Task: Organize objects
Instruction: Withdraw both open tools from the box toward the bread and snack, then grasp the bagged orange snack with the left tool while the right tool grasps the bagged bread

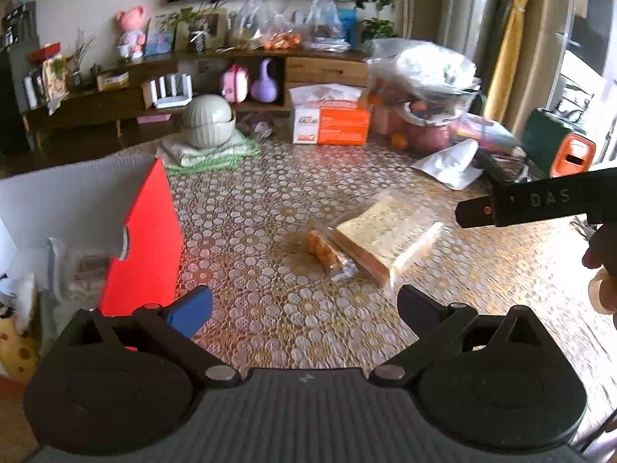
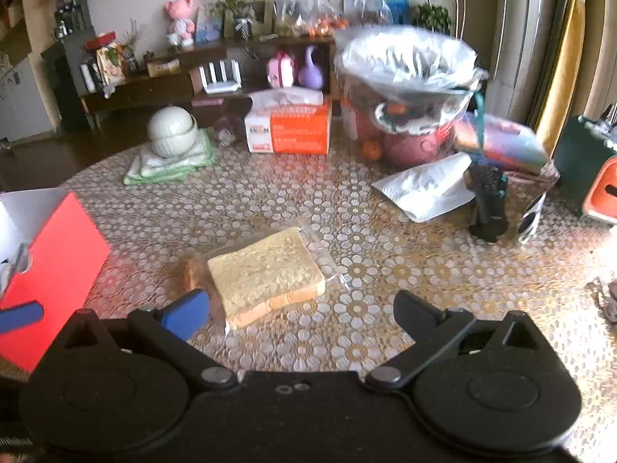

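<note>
I hold the right gripper [image 2: 300, 314] spread wide over the bagged bread [image 2: 266, 276], ready to straddle it; the left gripper [image 1: 304, 308], equally released, waits beside the red box [image 1: 146, 239].

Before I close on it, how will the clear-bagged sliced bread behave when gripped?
The clear-bagged sliced bread probably squashes easily, since the slices look soft. Its loose plastic wrap looks slippery and may slide on the slices. It lies flat, so rolling seems unlikely.
</note>
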`<state>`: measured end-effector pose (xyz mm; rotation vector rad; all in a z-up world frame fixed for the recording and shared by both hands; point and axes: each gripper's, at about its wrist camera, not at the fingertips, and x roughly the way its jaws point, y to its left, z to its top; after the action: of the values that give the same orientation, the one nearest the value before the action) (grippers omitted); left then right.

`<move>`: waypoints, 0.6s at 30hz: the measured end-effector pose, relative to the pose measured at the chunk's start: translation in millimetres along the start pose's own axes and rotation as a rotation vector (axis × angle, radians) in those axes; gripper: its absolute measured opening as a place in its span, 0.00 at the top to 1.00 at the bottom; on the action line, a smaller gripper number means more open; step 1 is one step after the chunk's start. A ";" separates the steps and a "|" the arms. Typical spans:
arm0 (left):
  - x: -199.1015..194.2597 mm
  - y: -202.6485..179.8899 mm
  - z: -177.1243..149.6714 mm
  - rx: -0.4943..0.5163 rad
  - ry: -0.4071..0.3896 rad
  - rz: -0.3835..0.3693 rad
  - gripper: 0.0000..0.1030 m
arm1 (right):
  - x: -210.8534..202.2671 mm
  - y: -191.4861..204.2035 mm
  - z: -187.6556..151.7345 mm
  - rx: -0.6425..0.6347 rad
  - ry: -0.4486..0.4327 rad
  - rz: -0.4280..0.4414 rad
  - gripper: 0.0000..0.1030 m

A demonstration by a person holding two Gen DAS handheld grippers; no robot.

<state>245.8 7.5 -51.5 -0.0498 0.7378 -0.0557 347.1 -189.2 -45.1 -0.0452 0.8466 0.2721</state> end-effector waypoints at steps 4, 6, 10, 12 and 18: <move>27.7 1.0 3.8 -0.012 0.021 0.021 0.00 | 33.1 4.2 13.6 0.037 0.053 -0.018 0.01; 42.3 2.3 5.4 -0.027 0.035 0.026 0.00 | 49.2 6.6 19.2 0.061 0.071 -0.035 0.01; 63.9 6.9 8.4 -0.072 0.049 0.040 0.00 | 76.9 9.8 27.5 0.094 0.106 -0.065 0.01; 71.4 8.6 8.1 -0.078 0.057 0.045 0.00 | 88.8 12.4 31.5 0.096 0.118 -0.082 0.01; 86.1 11.8 4.3 -0.076 0.072 0.056 0.01 | 115.6 20.8 44.6 0.108 0.132 -0.110 0.01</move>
<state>312.7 13.5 -106.8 -0.0999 0.8132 0.0239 447.3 -137.2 -100.2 -0.0092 0.9857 0.1207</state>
